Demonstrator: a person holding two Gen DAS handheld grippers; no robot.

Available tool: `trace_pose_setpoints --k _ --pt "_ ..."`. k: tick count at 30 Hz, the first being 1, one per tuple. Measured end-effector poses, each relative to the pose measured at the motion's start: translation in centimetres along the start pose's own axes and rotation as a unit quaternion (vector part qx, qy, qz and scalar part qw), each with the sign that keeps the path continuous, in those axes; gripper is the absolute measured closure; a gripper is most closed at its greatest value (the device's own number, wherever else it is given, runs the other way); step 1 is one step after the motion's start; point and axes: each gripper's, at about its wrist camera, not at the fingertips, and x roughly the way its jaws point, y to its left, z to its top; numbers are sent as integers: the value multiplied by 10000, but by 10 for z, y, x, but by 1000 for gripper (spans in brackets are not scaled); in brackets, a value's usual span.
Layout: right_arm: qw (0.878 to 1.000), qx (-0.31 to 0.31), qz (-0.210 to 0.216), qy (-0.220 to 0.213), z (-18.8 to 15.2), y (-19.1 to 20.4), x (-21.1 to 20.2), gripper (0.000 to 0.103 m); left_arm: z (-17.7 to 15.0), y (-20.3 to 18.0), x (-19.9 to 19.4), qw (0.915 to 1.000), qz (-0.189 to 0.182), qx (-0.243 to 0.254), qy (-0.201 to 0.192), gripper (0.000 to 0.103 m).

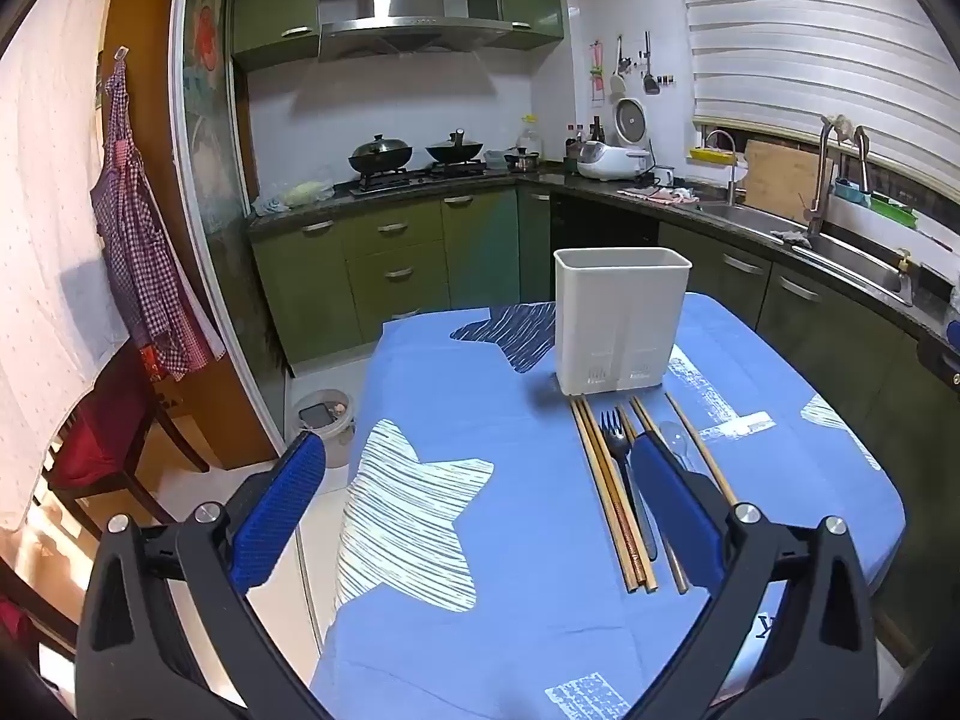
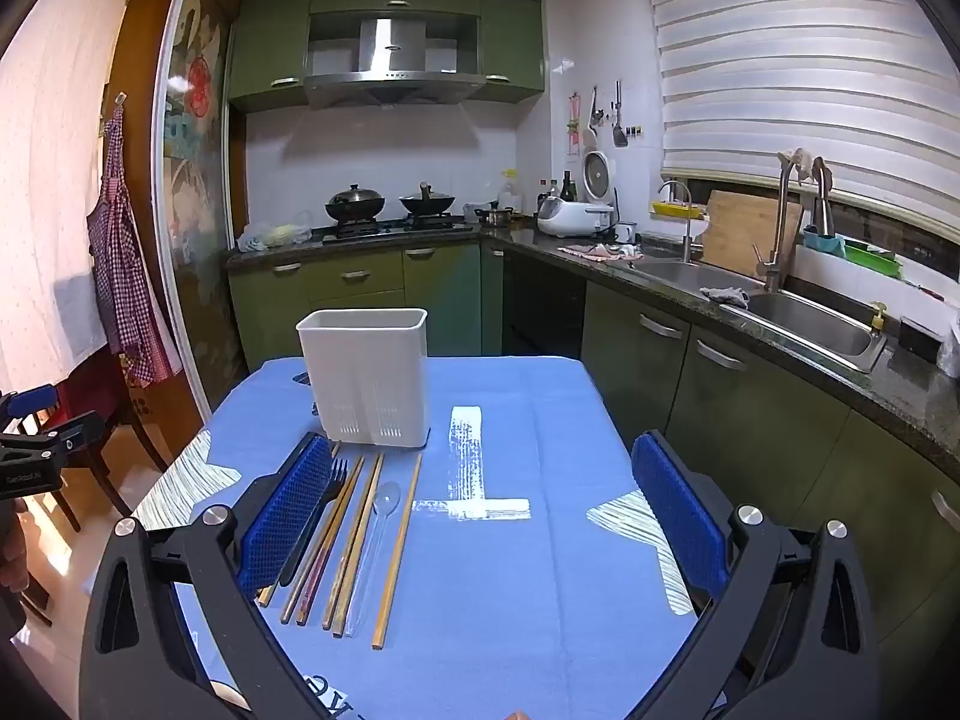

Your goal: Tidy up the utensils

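A white utensil holder stands upright on the blue tablecloth. In front of it lie several wooden chopsticks, a black fork and a clear plastic spoon, side by side. My left gripper is open and empty, above the table left of the utensils; its right finger hides part of them. My right gripper is open and empty, hovering to the right of the utensils. The left gripper also shows at the right wrist view's left edge.
A kitchen counter with sinks runs along the right, close to the table edge. A stove with woks is at the back. A chair and a bin stand on the floor to the left.
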Motion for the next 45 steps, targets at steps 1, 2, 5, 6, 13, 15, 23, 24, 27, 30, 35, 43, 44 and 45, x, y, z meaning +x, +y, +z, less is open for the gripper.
trace_pose_setpoints --k 1,2,5,6,13,15,23,24,27,30,35,43,44,45 --pt "10000 1 2 -12 0 0 0 4 0 0 0 10000 -1 -10 1 6" --pt "10000 9 5 -24 0 0 0 4 0 0 0 10000 12 -1 -3 6" --pt "10000 6 6 -26 0 0 0 4 0 -1 -2 10000 38 11 -18 6" --pt "10000 3 8 -25 0 1 0 4 0 -1 -3 10000 46 16 -26 6" --pt "10000 8 17 -20 0 0 0 4 -6 -3 1 10000 -9 -11 48 6" --pt "10000 12 17 -18 0 0 0 4 -5 -6 3 10000 -18 -12 60 6" --pt "10000 25 5 -21 -6 1 6 4 -5 -4 5 9999 -34 8 108 6" --pt "10000 25 4 -18 -6 3 5 4 -5 -4 5 9999 -39 8 109 6" --pt "10000 29 10 -10 -8 1 5 4 -6 -5 6 9999 -40 10 128 6" --pt "10000 40 16 15 -7 1 7 4 -6 -6 7 9999 -44 27 137 6" --pt "10000 41 16 10 -8 2 8 4 -6 -6 6 9999 -39 31 133 6" --pt "10000 40 18 12 -7 2 7 4 -7 -4 8 9999 -32 20 146 6" --pt "10000 40 18 12 -8 2 7 4 -7 -4 8 9999 -25 20 146 6" --pt "10000 42 20 13 -7 2 7 4 -7 -4 8 9999 -17 18 144 6"
